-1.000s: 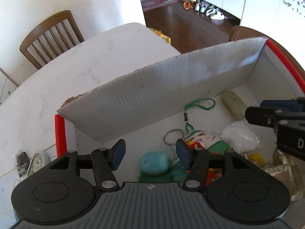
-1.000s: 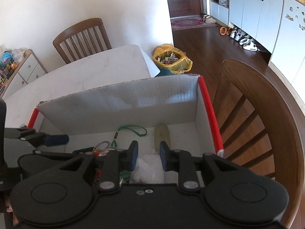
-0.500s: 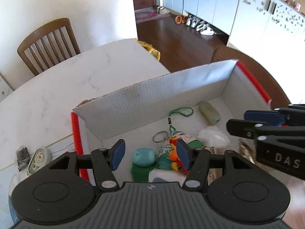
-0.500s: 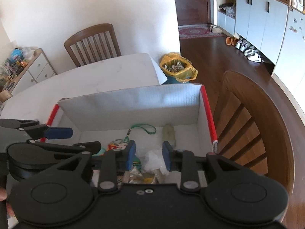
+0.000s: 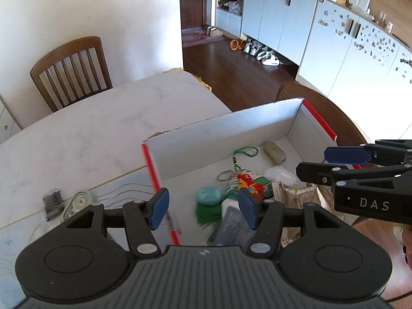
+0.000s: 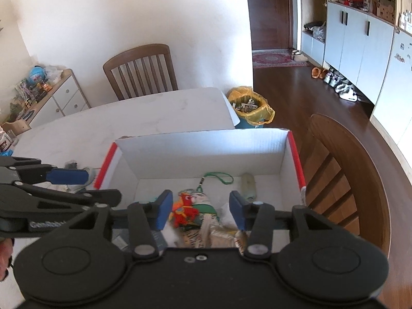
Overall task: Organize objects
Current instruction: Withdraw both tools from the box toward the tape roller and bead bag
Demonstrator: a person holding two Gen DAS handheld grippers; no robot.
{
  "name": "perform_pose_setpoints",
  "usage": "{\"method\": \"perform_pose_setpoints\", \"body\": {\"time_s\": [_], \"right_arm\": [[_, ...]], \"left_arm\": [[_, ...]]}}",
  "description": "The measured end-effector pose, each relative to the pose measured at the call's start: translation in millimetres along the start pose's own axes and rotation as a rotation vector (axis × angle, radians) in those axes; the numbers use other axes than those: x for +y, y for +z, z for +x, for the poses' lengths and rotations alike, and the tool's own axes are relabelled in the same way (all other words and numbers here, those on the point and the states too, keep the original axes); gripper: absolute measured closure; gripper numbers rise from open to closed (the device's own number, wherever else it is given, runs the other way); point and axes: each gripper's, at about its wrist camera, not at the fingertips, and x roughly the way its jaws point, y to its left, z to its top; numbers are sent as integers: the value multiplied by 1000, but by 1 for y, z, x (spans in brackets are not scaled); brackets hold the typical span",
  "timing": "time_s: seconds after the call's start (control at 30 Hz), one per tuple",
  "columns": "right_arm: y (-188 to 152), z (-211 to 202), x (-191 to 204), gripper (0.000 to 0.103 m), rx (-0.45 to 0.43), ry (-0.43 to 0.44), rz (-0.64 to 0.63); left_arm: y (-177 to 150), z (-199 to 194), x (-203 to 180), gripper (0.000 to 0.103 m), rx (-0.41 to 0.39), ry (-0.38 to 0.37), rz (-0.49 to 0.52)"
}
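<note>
Bright daylit room, seen through two fisheye lenses.
Sun lit the box (image 5: pixel 231 134) and table (image 5: pixel 90 134); edges curved strongly, and items nearest the left lens were blurred.

Home dining rm: chair (image 6: pixel 140 69), shoes (image 5: pixel 265 58) by cabinets (image 5: pixel 278 23).

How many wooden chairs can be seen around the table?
2. One chair stands at the far side of the table, against the wall. The other chair is at the right, beside the box. More may be hidden.
</note>
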Motion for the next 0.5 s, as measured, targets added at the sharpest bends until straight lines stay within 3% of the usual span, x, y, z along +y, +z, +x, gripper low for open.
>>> {"method": "perform_pose_setpoints", "body": {"time_s": [0.23,0.4,0.5], "right_arm": [[-5,-8,28,38,-20,-2,-17],[-8,-13,48,19,-42,-7,-5],[-8,-13,63,13,-49,-12,-3]], "left_arm": [[-13,-21,40,31,-32,-1,-16],[-22,-31,71,26,-41,-8,-35],[-28,-39,89,20,-54,-10,-38]]}}
